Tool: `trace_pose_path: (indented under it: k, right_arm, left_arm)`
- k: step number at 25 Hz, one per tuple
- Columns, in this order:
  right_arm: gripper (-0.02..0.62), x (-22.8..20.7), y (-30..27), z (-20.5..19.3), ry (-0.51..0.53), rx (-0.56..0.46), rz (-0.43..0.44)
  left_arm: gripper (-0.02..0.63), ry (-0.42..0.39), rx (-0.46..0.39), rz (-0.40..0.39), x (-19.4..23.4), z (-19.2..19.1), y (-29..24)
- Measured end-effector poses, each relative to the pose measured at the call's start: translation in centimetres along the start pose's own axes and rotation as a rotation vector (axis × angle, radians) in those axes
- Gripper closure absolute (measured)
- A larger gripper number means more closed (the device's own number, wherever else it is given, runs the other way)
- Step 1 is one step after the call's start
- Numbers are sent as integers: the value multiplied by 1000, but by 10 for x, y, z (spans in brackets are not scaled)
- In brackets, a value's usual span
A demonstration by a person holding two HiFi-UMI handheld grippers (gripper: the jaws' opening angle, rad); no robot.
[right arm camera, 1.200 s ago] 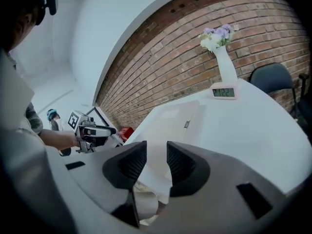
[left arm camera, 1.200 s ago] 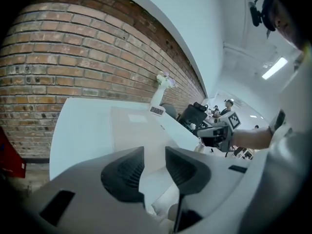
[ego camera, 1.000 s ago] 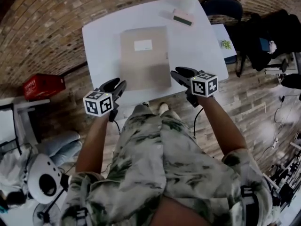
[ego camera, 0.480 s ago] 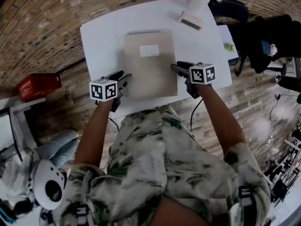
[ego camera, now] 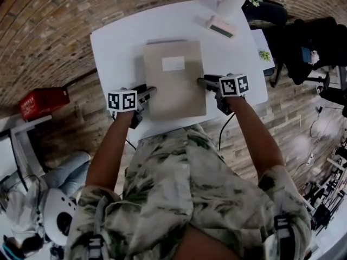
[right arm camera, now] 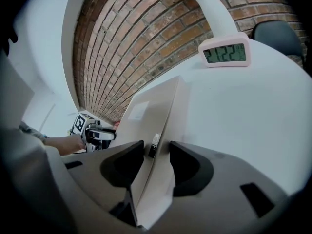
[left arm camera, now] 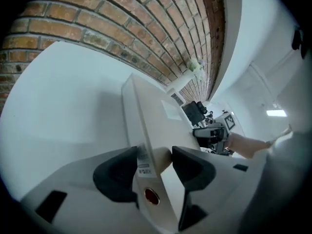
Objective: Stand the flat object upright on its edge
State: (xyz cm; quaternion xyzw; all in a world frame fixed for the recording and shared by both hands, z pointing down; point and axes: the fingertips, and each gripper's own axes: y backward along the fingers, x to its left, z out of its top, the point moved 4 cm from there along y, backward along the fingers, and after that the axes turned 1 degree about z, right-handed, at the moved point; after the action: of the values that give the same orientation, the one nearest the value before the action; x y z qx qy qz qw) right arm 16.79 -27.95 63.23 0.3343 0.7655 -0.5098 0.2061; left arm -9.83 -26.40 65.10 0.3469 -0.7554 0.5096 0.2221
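A flat beige box point(ego camera: 173, 80) with a white label lies on the white table point(ego camera: 116, 42). My left gripper point(ego camera: 150, 91) is at the box's left edge and my right gripper point(ego camera: 201, 82) is at its right edge. In the left gripper view the box edge point(left arm camera: 146, 116) sits between the jaws of the left gripper point(left arm camera: 155, 162), which are opening. In the right gripper view the box's other edge point(right arm camera: 151, 106) runs between the jaws of the right gripper point(right arm camera: 157, 155), which stand wide apart. The box still rests flat.
A pink digital clock point(ego camera: 220, 26) and a white vase point(ego camera: 233, 1) stand at the table's far right corner. A dark chair point(ego camera: 271, 10) is behind that corner. A red crate point(ego camera: 43, 103) sits on the floor to the left.
Both grippers have moved forward from the table's near edge to the box's two sides. Each now has a box edge between its jaws.
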Motion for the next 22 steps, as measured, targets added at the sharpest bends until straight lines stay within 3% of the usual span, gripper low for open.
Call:
trace_pose_path:
  k: [3, 11, 22]
  right_arm:
    - [413, 1, 1, -1, -9, 2, 1]
    - [436, 6, 8, 4, 30, 13, -10]
    - [446, 36, 41, 38, 187, -65, 0]
  left_arm:
    - [390, 22, 5, -10, 0, -1, -1]
    - [391, -25, 9, 13, -9, 2, 4]
    - [394, -159, -75, 47, -44, 34, 33]
